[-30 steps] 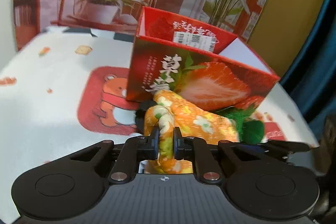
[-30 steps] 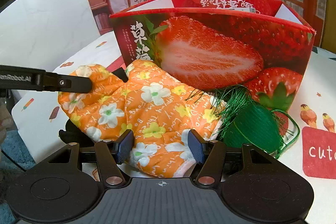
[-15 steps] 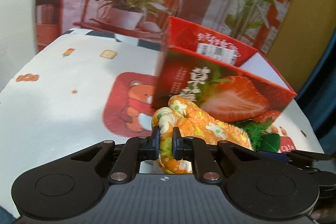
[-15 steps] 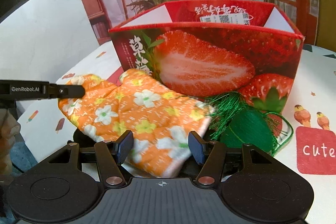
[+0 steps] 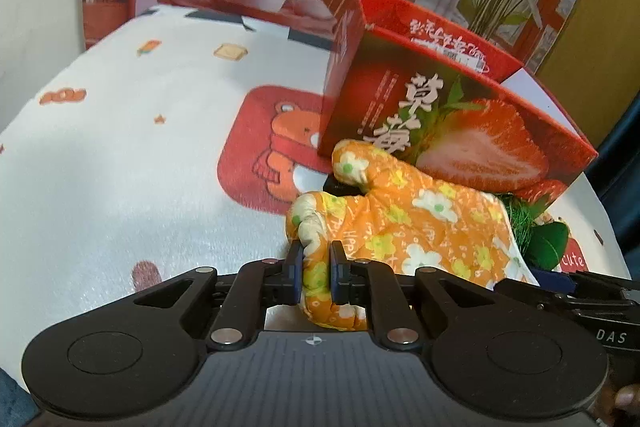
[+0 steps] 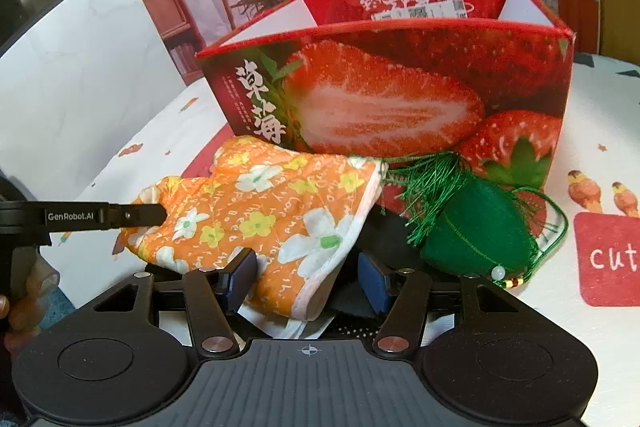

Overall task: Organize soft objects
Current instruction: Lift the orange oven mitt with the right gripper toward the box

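Left claw point(image 5: 314, 277) pinching mitt point(image 6: 256, 211) — right claw point(image 6: 307, 281) open; box point(image 6: 400, 87), green pouch point(image 6: 478, 235) crowd behind.

Left gripper point(image 5: 314, 273): jaws clamped tight, pointing steeply downward. Right gripper point(image 6: 308, 281): jaws standing part open, also angled downward. Bare fingers point(image 6: 16, 311) grip the left handle.
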Demonstrator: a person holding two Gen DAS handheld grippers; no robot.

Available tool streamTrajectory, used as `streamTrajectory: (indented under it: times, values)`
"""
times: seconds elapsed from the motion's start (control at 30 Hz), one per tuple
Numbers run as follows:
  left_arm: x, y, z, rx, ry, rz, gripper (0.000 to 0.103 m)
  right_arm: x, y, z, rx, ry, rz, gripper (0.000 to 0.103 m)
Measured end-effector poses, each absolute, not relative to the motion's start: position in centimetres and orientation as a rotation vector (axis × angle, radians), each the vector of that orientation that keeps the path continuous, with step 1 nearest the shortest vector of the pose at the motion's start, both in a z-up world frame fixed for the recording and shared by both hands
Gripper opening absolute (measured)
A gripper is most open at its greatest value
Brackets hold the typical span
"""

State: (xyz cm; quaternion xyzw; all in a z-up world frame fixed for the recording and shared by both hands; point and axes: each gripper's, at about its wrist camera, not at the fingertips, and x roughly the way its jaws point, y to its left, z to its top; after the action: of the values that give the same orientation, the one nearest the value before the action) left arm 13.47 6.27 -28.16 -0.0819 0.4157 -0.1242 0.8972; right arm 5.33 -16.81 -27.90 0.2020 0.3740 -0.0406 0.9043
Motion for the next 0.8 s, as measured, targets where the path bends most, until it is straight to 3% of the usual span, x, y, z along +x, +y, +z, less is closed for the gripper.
streamTrajectory:
  times: [0.13, 0.3, 0.4, 0.8]
  values:
    - [13.4, 6.3, -28.2, -0.174, 0.866, -0.261, 0.014, 6.0, -16.9, -28.1, 0.43, 0.782, -0.071, 0.05]
    - [13.1, 6.7, -26.9, -0.198, 0.799, -0.269, 0.013, 6.2, -16.4, -26.4, 0.368, 0.753, -0.046, 0.024]
    - [12.6, 6.5, -25.3, -0.182, 0.733, -0.278, 0.013, 6.1, -16.3, -25.0, 0.34, 0.713, -0.031, 0.017]
    - [11.3, 5.4, -17.8, -0.12, 0.468, -0.309, 0.013, 6.1, -17.9, -17.2, 0.25, 0.498, 0.003, 0.012]
